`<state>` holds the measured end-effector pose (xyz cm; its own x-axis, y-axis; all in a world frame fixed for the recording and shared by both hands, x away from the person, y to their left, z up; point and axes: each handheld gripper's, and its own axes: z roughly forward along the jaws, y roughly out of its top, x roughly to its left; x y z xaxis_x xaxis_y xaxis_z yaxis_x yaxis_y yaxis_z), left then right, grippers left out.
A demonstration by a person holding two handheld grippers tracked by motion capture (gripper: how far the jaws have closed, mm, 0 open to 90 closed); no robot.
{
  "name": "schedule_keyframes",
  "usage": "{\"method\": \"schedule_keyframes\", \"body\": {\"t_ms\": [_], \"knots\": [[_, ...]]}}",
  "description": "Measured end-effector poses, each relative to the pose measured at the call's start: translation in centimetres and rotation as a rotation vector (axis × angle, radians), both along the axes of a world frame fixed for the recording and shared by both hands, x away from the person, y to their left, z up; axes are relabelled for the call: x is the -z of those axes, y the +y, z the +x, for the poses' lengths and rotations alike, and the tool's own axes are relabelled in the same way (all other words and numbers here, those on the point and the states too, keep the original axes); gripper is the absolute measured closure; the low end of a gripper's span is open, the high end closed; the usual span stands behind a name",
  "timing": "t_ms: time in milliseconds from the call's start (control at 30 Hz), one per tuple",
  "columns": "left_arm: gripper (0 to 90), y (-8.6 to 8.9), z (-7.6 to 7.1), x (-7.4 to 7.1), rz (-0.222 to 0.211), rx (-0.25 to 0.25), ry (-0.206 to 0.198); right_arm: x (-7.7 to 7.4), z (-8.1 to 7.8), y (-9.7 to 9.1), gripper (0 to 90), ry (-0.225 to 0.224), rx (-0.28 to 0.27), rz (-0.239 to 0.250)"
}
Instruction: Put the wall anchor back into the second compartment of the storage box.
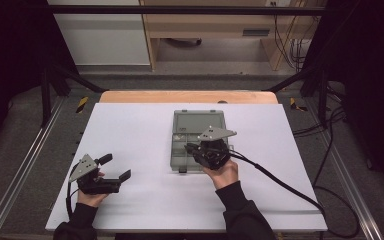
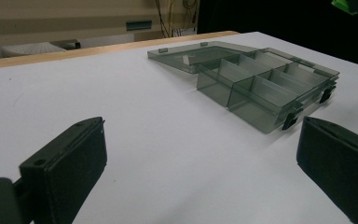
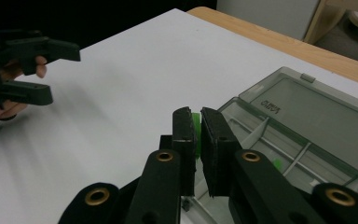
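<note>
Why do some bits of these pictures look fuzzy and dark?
In the right gripper view, the left gripper far off and the table beside it look smeared by motion, while the right gripper up close is sharper. In the left gripper view, the near jaws are soft and dim while the clear box is crisper. In the high view, the room around the white table is very dark.

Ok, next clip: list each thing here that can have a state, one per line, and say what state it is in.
Compartment box: open, lid folded flat onto the table behind the tray.
Right gripper: shut on a small green piece, held over the box's tray.
Left gripper: open, nothing between its jaws, off to the box's left.
Box latches: undone, hanging at the tray's front edge.
</note>
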<state>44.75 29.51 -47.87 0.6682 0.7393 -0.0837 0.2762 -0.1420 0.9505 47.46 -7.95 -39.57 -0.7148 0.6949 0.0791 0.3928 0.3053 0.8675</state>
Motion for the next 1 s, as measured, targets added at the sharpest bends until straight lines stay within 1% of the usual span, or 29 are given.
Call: {"method": "schedule_keyframes", "body": {"t_ms": [267,533,733,900,1000], "knots": [[1.0,0.0,0.0,0.0,0.000,0.000,0.001,0.4,2.2,-0.3,84.8,0.008,0.048,-0.003],[1.0,0.0,0.0,0.0,0.000,0.001,0.000,1.5,4.5,-0.4,84.8,0.017,0.096,-0.029],[1.0,0.0,0.0,0.0,0.001,0.002,0.000,2.4,6.0,-0.5,84.8,0.038,0.122,-0.043],[1.0,0.0,0.0,0.0,0.001,0.002,0.001,3.4,7.2,-0.4,84.8,0.070,0.138,-0.058],[1.0,0.1,0.0,0.0,0.000,0.001,0.001,4.2,7.8,-0.3,84.8,0.095,0.150,-0.076]]}}
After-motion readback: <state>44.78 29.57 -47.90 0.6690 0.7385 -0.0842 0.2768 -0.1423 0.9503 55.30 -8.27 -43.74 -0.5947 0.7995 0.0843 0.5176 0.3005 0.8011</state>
